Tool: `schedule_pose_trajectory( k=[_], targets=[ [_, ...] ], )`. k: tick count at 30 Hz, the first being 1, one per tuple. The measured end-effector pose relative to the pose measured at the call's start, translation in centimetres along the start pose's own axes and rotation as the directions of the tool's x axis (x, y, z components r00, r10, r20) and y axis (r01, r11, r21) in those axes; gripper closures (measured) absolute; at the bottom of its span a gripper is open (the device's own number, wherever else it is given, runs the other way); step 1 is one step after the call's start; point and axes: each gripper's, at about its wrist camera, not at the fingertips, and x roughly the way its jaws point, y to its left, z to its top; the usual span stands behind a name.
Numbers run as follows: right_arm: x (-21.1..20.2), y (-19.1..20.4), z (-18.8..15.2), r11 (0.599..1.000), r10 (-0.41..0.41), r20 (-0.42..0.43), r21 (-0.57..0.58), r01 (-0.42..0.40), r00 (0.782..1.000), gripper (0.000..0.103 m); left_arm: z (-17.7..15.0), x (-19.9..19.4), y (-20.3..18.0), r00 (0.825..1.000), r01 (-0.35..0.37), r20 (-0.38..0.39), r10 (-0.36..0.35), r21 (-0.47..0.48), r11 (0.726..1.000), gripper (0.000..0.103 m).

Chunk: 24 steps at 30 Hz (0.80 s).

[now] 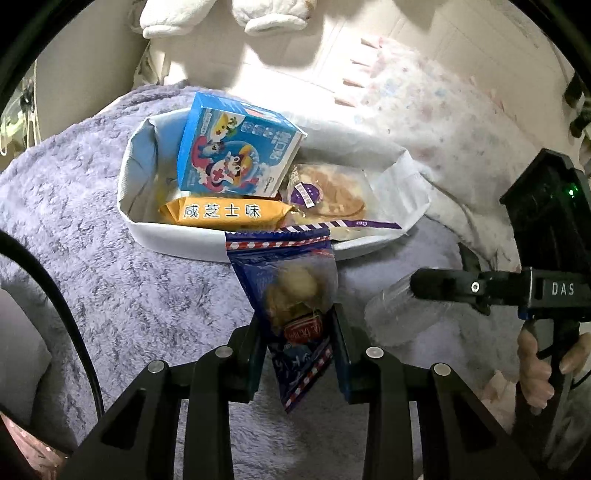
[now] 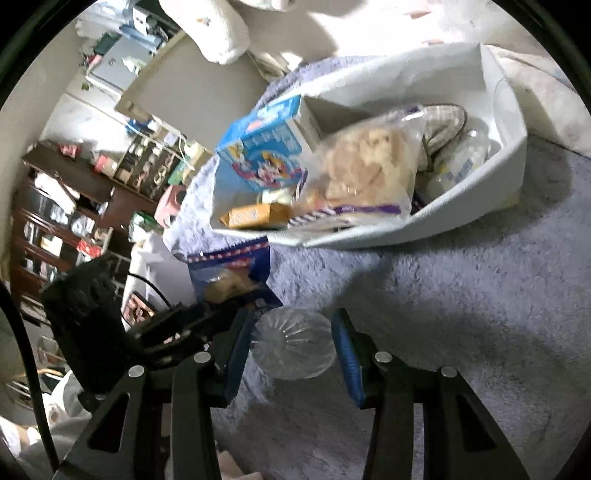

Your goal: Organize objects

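My left gripper (image 1: pixel 297 347) is shut on a blue snack packet (image 1: pixel 291 280) and holds it upright just in front of the white storage basket (image 1: pixel 177 240). The basket holds a blue cartoon box (image 1: pixel 236 147), an orange cheese snack pack (image 1: pixel 225 212) and a clear bag of pastry (image 1: pixel 332 195). My right gripper (image 2: pixel 291 343) has its fingers on both sides of a clear plastic cup (image 2: pixel 293 343) lying on the purple blanket. The right gripper also shows in the left wrist view (image 1: pixel 436 288), over the cup (image 1: pixel 399 314). The basket also shows in the right wrist view (image 2: pixel 480 206).
A fluffy purple blanket (image 1: pixel 110 258) covers the surface. A floral pillow (image 1: pixel 424 110) lies behind the basket. White plush feet (image 1: pixel 221 18) hang at the top. Cluttered brown shelves (image 2: pixel 55 221) stand at the left in the right wrist view.
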Motion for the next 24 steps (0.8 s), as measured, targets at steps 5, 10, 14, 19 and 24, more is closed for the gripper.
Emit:
schedule_pose_trajectory(
  k=[5, 10, 14, 19, 24],
  targets=[
    [1.4, 0.2, 0.0, 0.999, 0.000, 0.018, 0.039, 0.000, 1.000, 0.061, 0.1, 1.1, 0.3, 0.999, -0.010, -0.045, 0.009, -0.014, 1.000, 0.072],
    [4.4, 1.1, 0.2, 0.998, -0.044, -0.035, 0.051, 0.046, 0.998, 0.061, -0.3, 3.6, 1.0, 0.986, -0.073, -0.157, 0.063, -0.058, 0.996, 0.072],
    [7.6, 3.2, 0.3, 0.997, -0.053, -0.064, 0.057, 0.056, 0.997, 0.061, -0.4, 4.3, 1.8, 0.978, -0.111, -0.185, 0.093, -0.090, 0.990, 0.072],
    [8.6, 5.8, 0.1, 0.998, -0.045, -0.043, 0.031, 0.046, 0.998, 0.061, 0.0, 2.9, 1.2, 0.992, -0.076, -0.110, 0.067, -0.084, 0.994, 0.072],
    [7.7, 7.9, 0.7, 0.998, -0.044, 0.025, -0.037, 0.045, 0.999, 0.061, 0.2, 2.4, 0.9, 0.993, -0.073, -0.096, 0.066, -0.080, 0.994, 0.072]
  ],
)
